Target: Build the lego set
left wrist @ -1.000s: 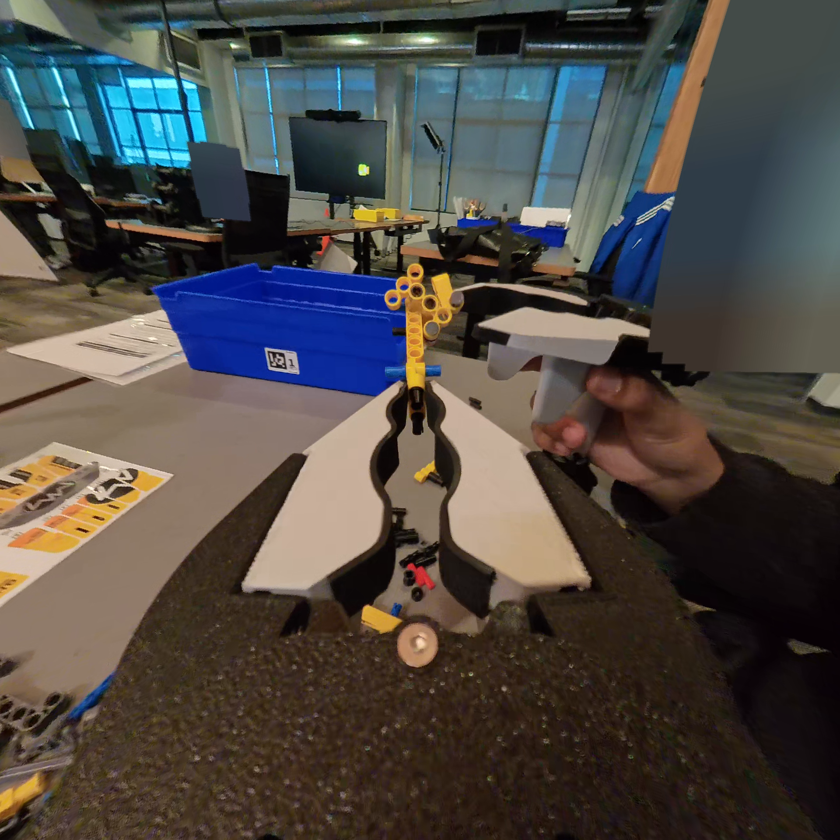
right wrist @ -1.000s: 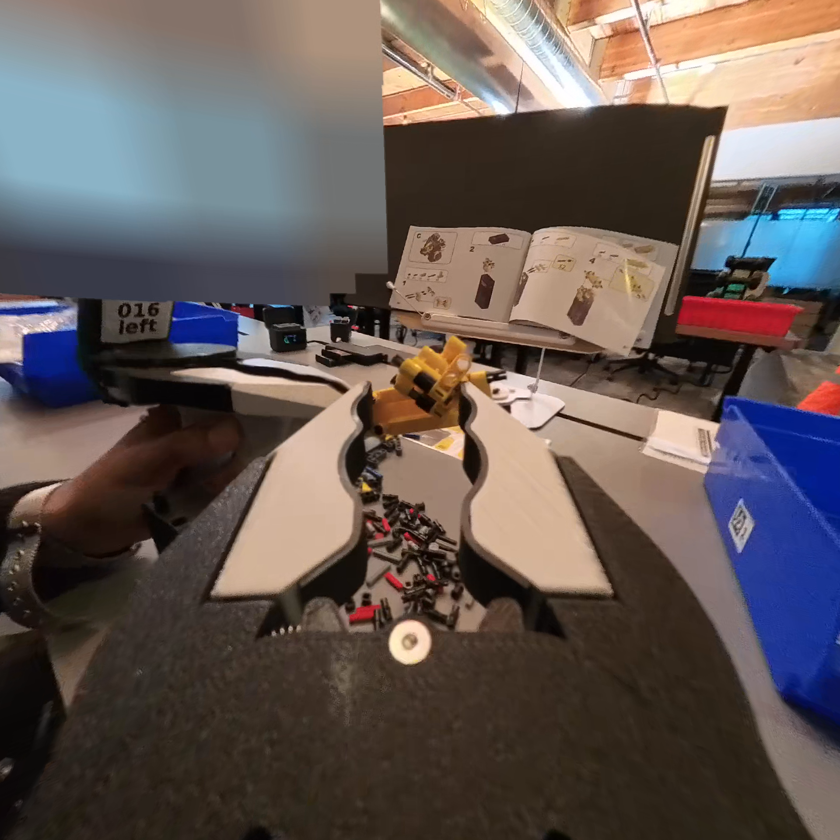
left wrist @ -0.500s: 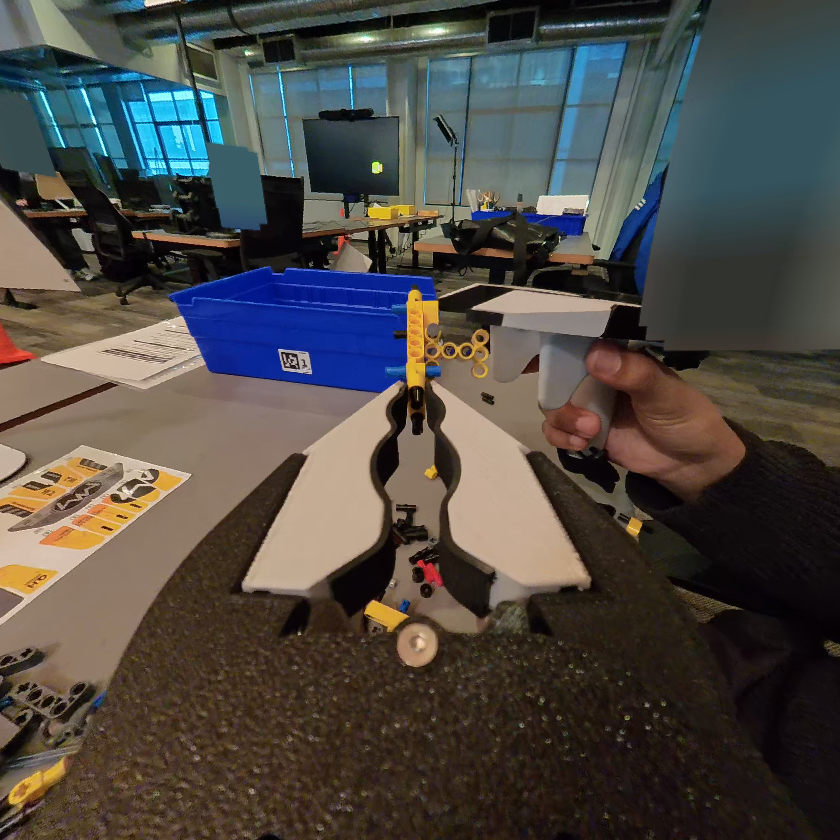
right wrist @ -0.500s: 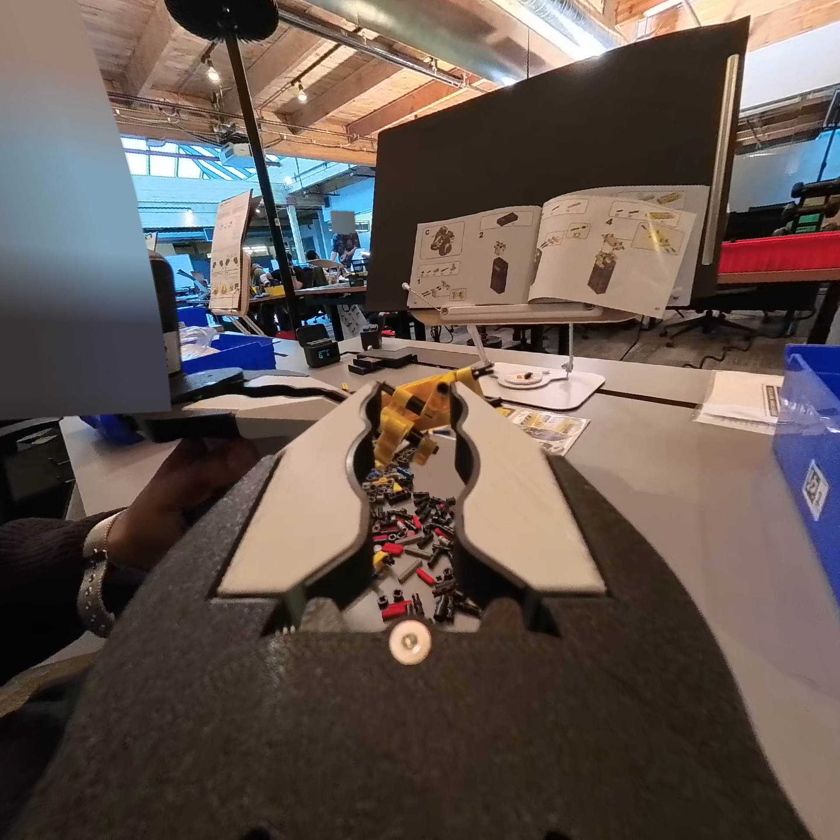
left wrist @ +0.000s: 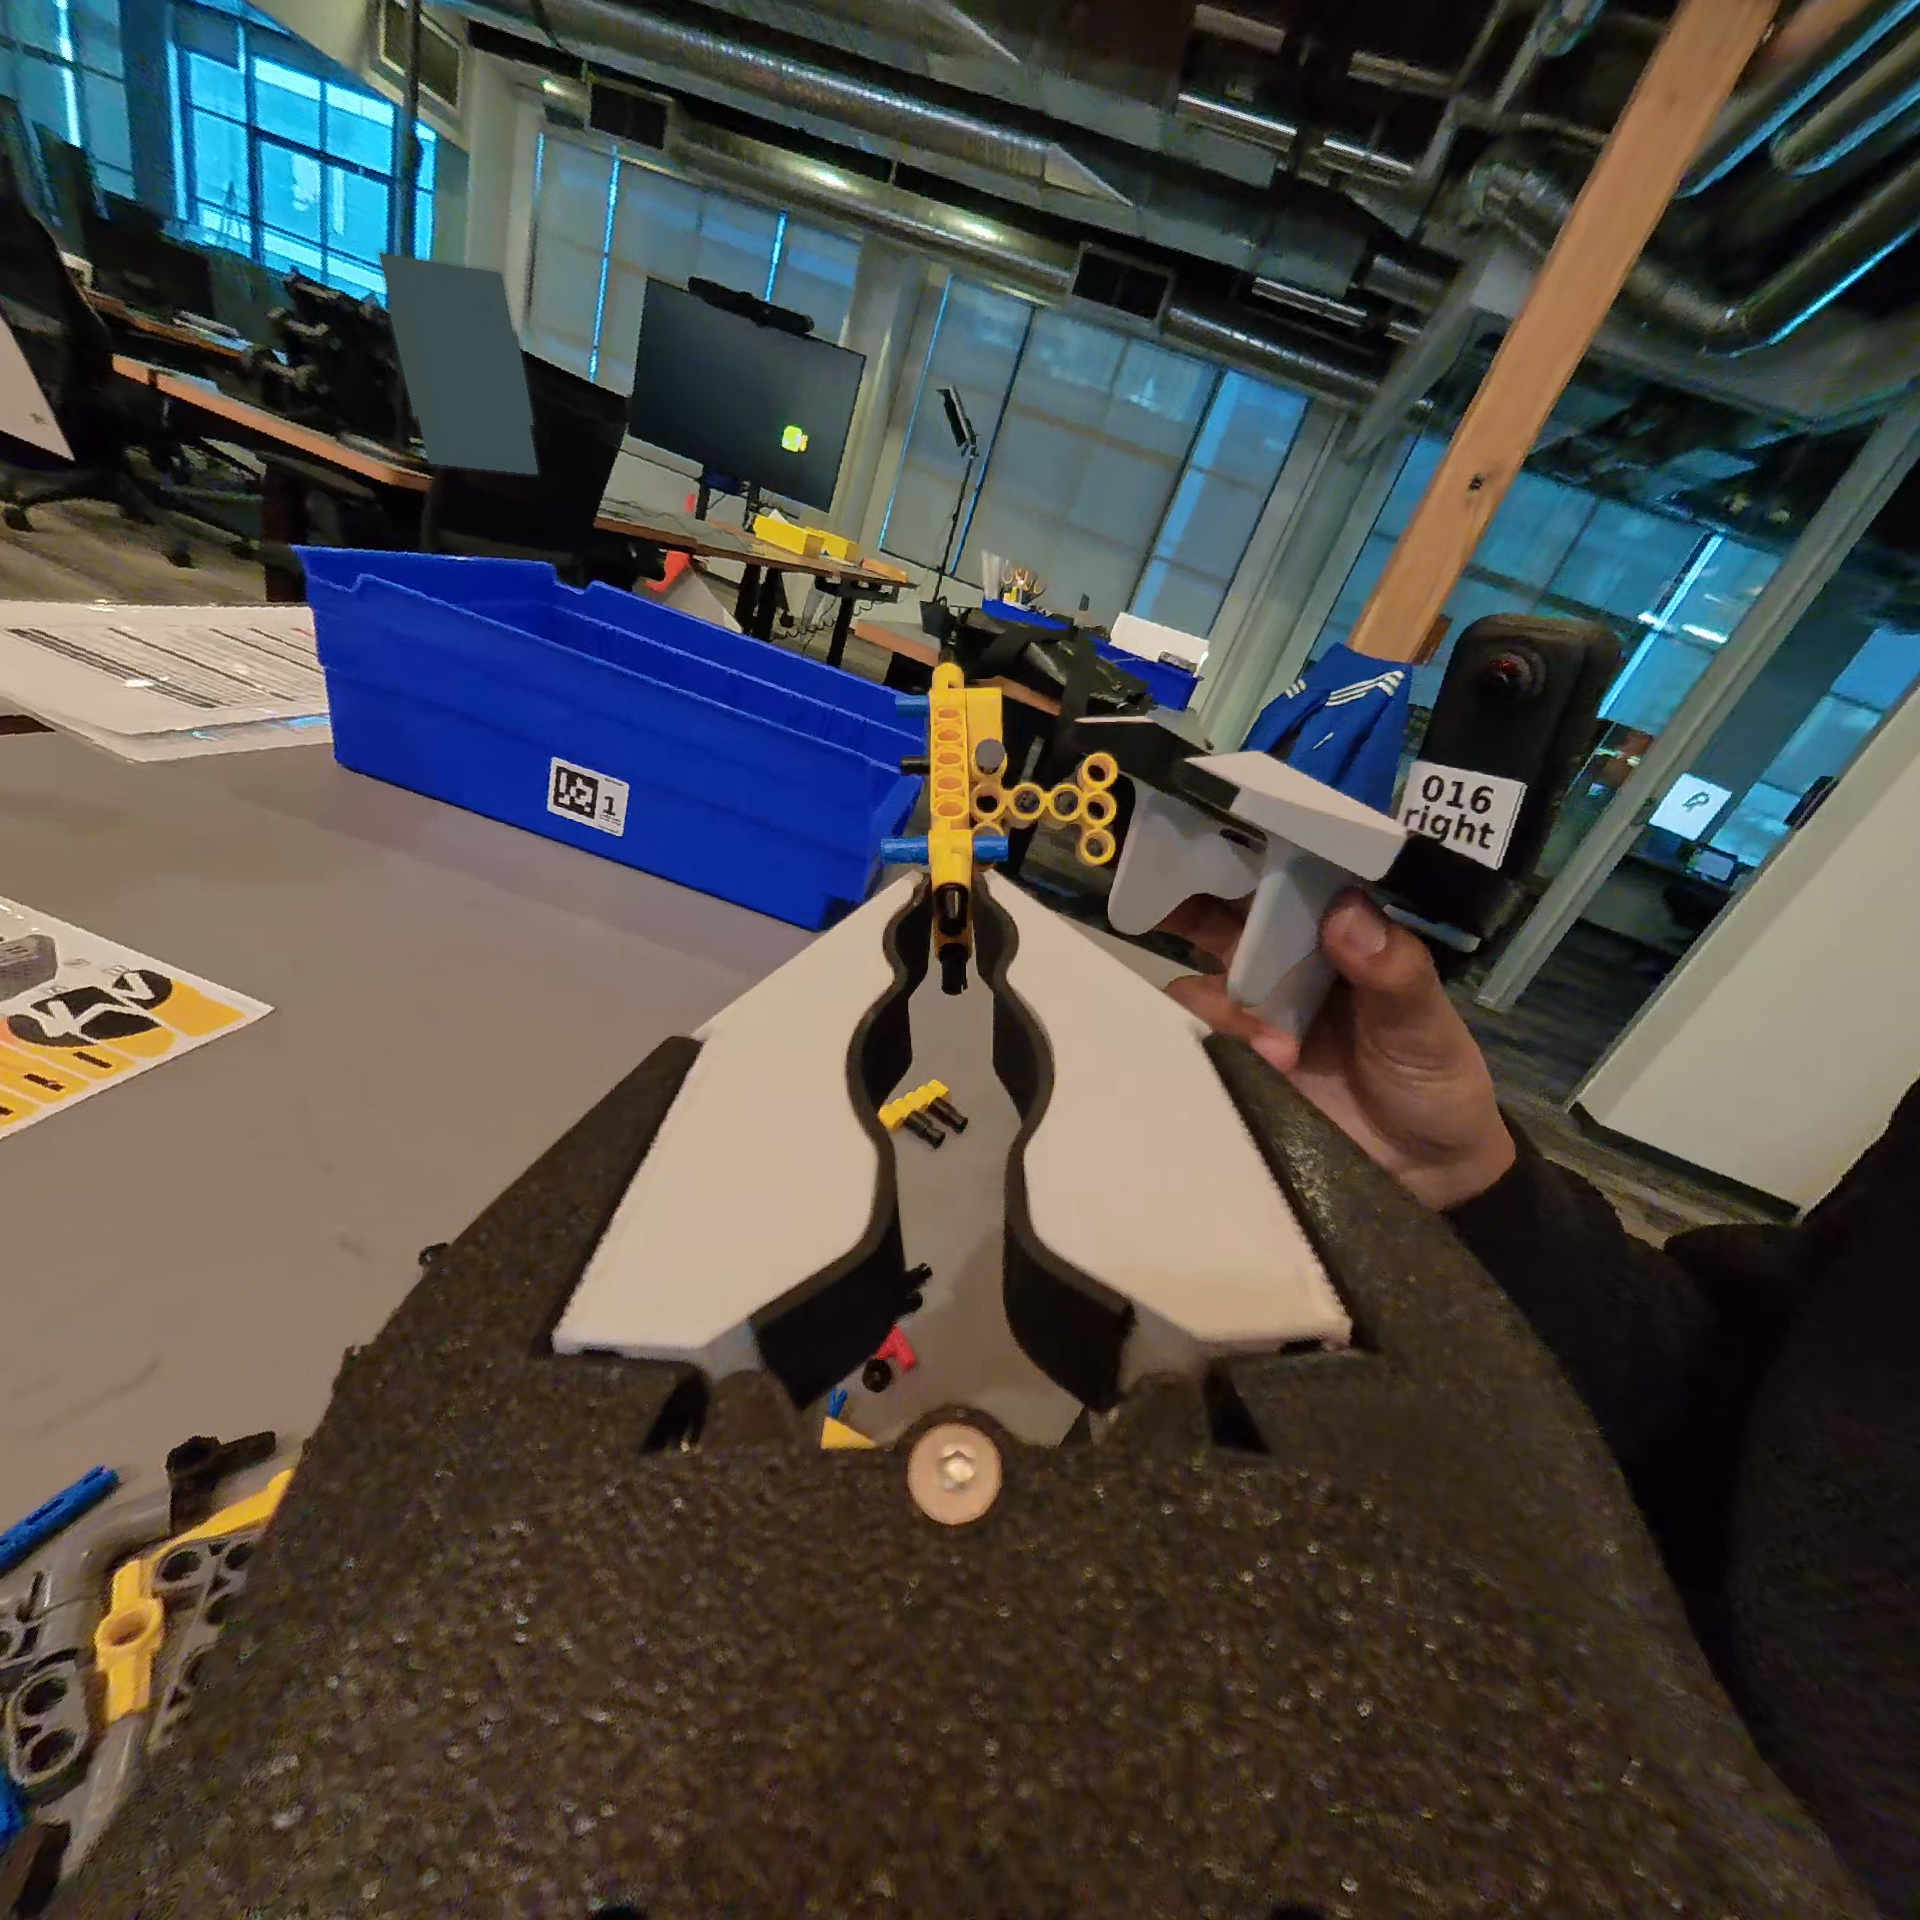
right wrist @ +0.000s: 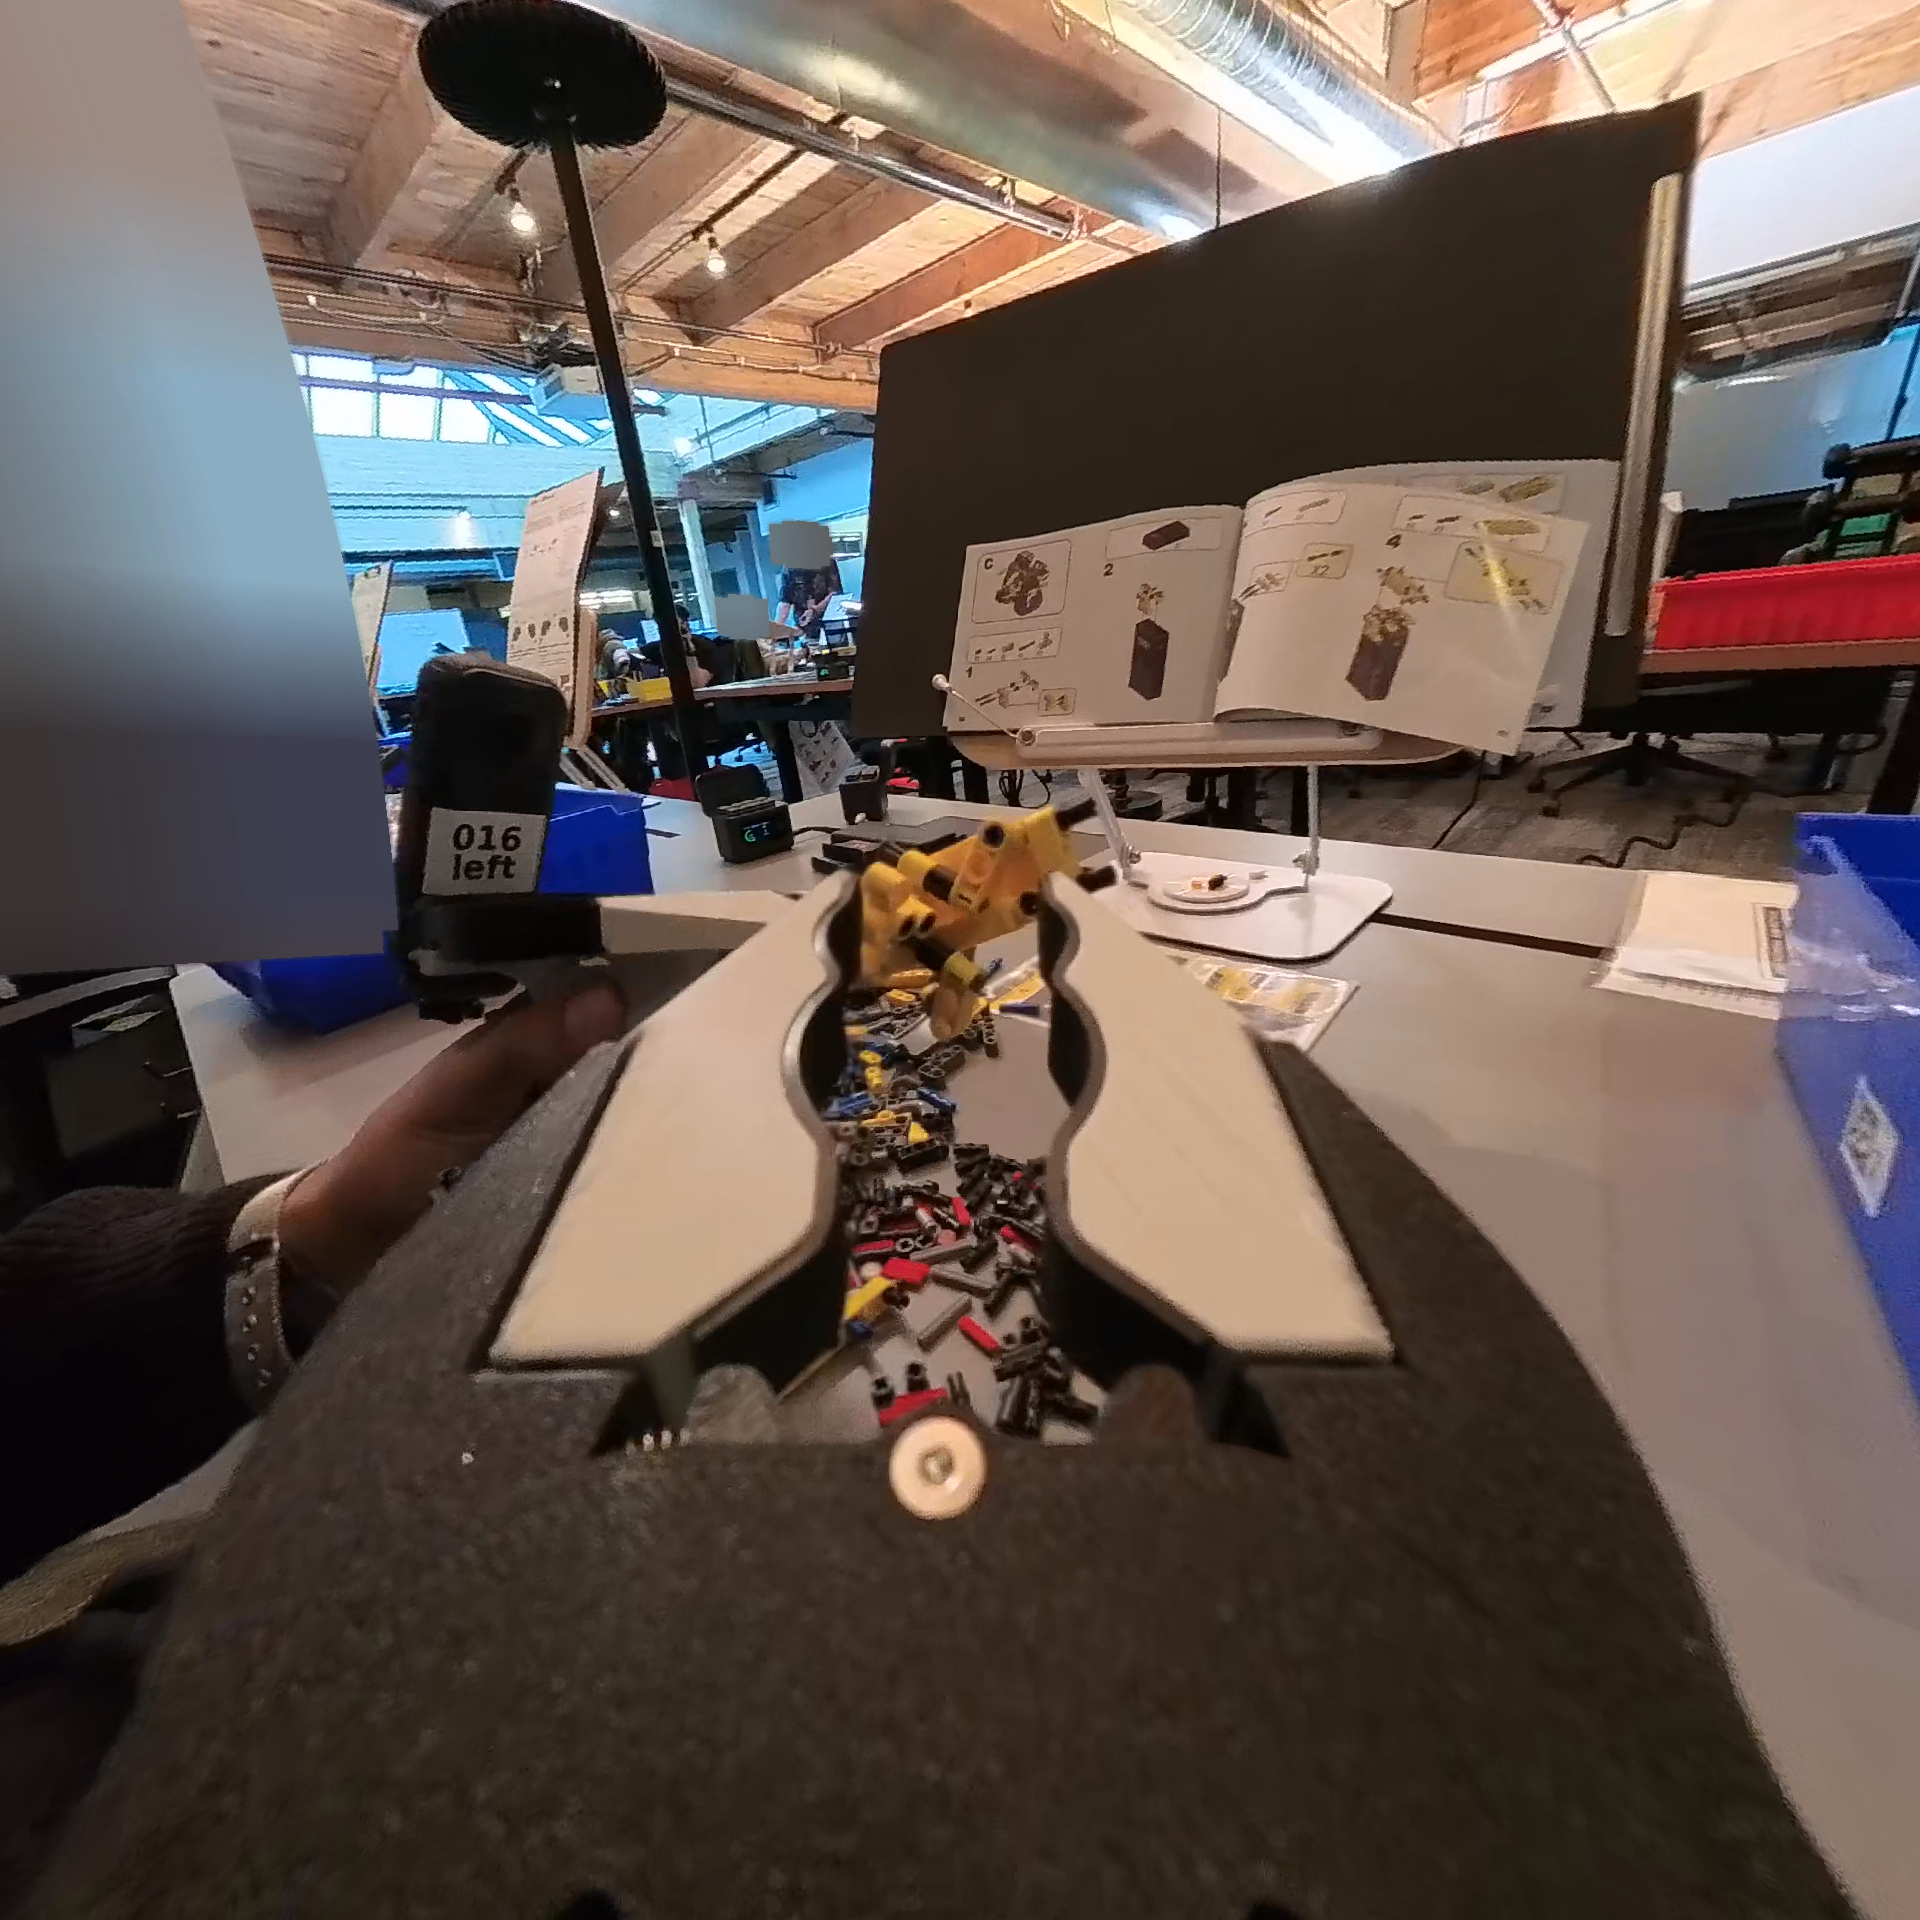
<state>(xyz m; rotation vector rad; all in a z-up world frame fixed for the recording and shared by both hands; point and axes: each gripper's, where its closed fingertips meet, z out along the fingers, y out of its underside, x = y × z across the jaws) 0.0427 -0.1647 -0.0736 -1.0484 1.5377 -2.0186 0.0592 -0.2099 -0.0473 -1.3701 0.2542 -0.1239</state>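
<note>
My left gripper (left wrist: 951,904) is shut on the lower end of a yellow beam assembly (left wrist: 961,769) with blue and black pins, held upright above the grey table (left wrist: 416,997). A yellow ring-holed arm (left wrist: 1049,805) sticks out to its right, toward the right gripper (left wrist: 1226,810) held by a hand. In the right wrist view my right gripper (right wrist: 951,894) is closed around the same yellow assembly (right wrist: 966,883) at its fingertips. The left gripper (right wrist: 499,914) shows at the left there, its fingers reaching in to the assembly.
A blue bin (left wrist: 582,707) stands behind the assembly, and another blue bin (right wrist: 1860,1091) at the right. A pile of small pins (right wrist: 935,1226) lies under the right gripper. An open instruction booklet (right wrist: 1247,613) sits on a stand. Loose parts (left wrist: 104,1621) and a printed sheet (left wrist: 94,1018) lie at the left. The gap from one gripper's tips to the other's is roughly 6 cm.
The ring-holed arm has swung from the top of the beam down to its right side. Both grippers have lifted and tilted, still holding the assembly.
</note>
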